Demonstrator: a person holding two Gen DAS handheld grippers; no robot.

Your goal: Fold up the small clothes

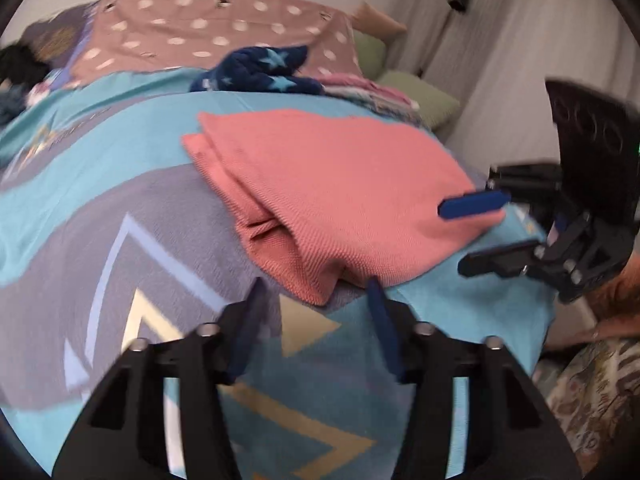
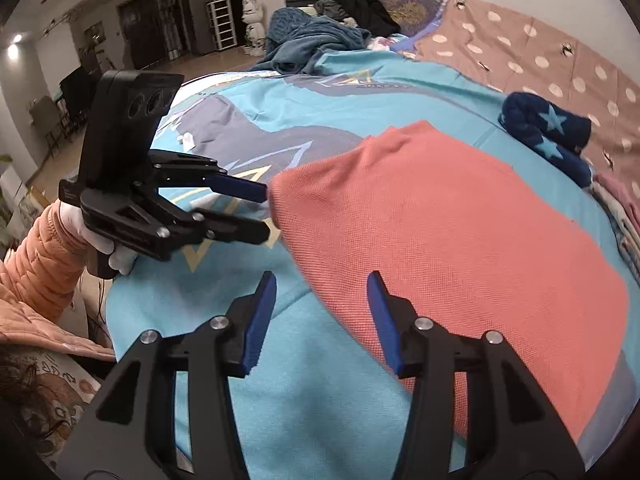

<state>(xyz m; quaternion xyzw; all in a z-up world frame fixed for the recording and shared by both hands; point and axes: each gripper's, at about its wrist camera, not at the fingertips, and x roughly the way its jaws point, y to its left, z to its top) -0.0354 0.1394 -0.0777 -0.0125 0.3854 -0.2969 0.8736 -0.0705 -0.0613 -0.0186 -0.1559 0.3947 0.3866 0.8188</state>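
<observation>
A folded pink knit garment (image 1: 340, 184) (image 2: 460, 240) lies on the teal and grey bed cover (image 1: 100, 208) (image 2: 280, 380). In the left wrist view my left gripper (image 1: 316, 286) stands open with the garment's near corner just at its fingertips, not pinched. From the right wrist view that left gripper (image 2: 267, 212) sits at the garment's left edge, held by a white-gloved hand (image 2: 80, 224). My right gripper (image 2: 320, 280) is open over the garment's near edge. From the left wrist view, the right gripper (image 1: 450, 240) straddles the garment's right corner without pressing it.
A navy star-print garment (image 1: 260, 70) (image 2: 548, 132) and a stack of folded clothes (image 1: 372, 92) lie behind the pink one. A dotted brown sheet (image 1: 200, 32), green pillows (image 1: 420, 96) and a blue blanket heap (image 2: 312, 40) are farther back. An orange sleeve (image 2: 40, 256) is at the bed's edge.
</observation>
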